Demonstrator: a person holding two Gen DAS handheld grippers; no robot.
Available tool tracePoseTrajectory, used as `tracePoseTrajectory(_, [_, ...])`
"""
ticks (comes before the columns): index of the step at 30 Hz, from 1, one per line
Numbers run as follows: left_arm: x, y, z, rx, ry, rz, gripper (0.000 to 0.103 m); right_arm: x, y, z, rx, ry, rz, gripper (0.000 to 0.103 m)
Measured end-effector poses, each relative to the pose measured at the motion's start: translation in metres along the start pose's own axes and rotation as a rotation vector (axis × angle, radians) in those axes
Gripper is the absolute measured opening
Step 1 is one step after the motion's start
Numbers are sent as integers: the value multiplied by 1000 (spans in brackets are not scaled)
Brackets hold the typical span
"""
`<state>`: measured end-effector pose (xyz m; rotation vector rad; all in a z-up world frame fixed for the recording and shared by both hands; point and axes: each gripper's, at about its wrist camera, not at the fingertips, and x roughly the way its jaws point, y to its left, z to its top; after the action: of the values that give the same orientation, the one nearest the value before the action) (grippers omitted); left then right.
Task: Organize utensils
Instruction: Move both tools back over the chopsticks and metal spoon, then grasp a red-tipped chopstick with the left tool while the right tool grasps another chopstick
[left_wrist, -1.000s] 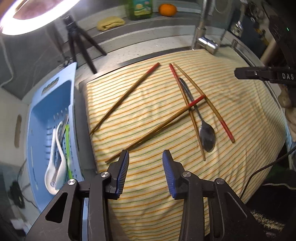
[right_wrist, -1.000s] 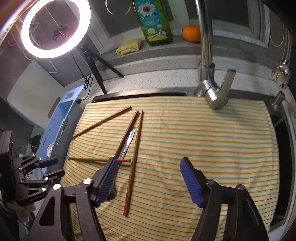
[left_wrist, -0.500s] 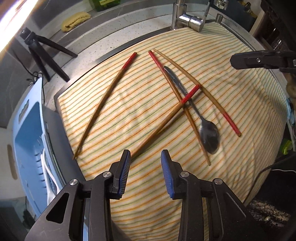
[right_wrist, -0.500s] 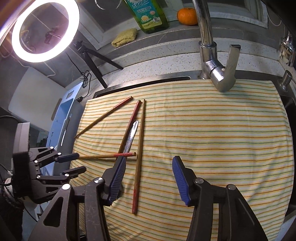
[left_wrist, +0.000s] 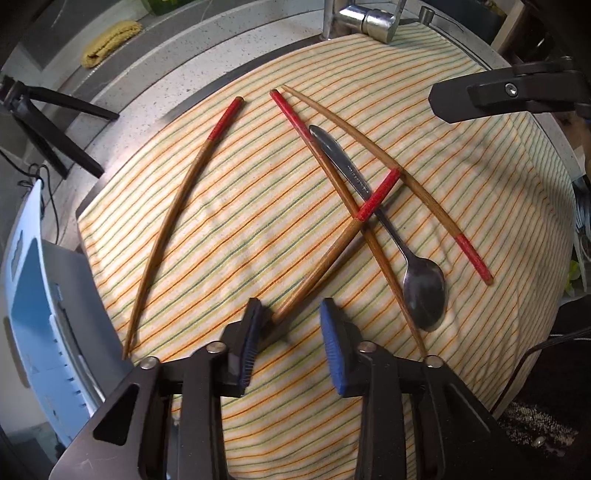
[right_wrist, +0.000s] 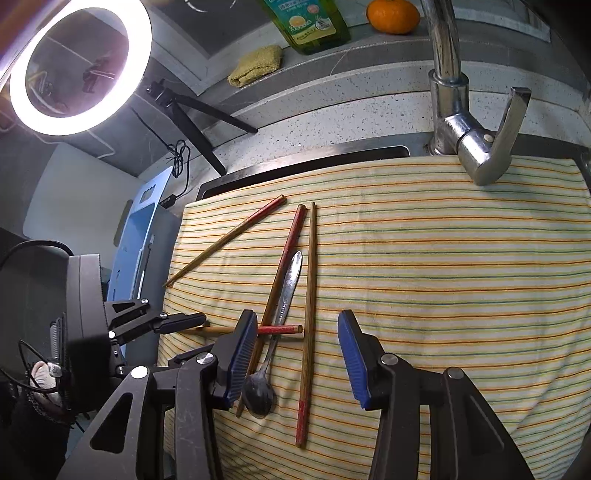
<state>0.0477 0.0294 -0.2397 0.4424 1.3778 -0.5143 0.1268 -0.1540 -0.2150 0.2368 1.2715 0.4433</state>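
Several red-tipped wooden chopsticks and a metal spoon (left_wrist: 423, 291) lie crossed on a striped cloth (left_wrist: 240, 221). My left gripper (left_wrist: 291, 325) is open, its jaws on either side of the thin end of one chopstick (left_wrist: 321, 264), which crosses over the spoon handle. One chopstick (left_wrist: 177, 206) lies apart at the left. My right gripper (right_wrist: 295, 354) is open above the spoon (right_wrist: 275, 343) and a chopstick (right_wrist: 308, 317) in the right wrist view. The left gripper (right_wrist: 184, 321) shows there at the left.
A blue plastic basket (left_wrist: 33, 325) stands left of the cloth. A chrome faucet (right_wrist: 469, 122) overhangs the cloth's far edge. A ring light (right_wrist: 74, 66) on a tripod, a yellow sponge (right_wrist: 255, 64), a green bottle and an orange sit behind.
My left gripper has moved forward and down until its jaws straddle the chopstick's thin end. My right gripper has lowered toward the spoon and narrowed somewhat.
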Motion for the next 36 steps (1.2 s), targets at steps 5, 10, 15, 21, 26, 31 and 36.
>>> tracePoseTrajectory(5, [3,16,-1,-94,-7,-47,17,1,-3,1,9,1,0,41])
tracePoseTrajectory(10, [4,39,-10,-285,-33,-92,16,3,-2,1,10,6,8,41])
tracePoseTrajectory(15, [3,47,-22,-380,-69,-61,16,6,8,2,-12,17,19,41])
tracePoseTrajectory(21, [-7,46,-36,-458,-91,14,17,16,27,4,-38,46,49,41])
tracePoseTrajectory(26, [-13,48,-39,-462,-97,25,29,31,29,6,6,97,90,33])
tracePoseTrajectory(31, [-14,41,-34,-424,-101,-19,30,51,30,11,58,147,97,27])
tracePoseTrajectory(36, [-13,42,-28,-385,-99,-20,30,67,36,15,55,174,57,23])
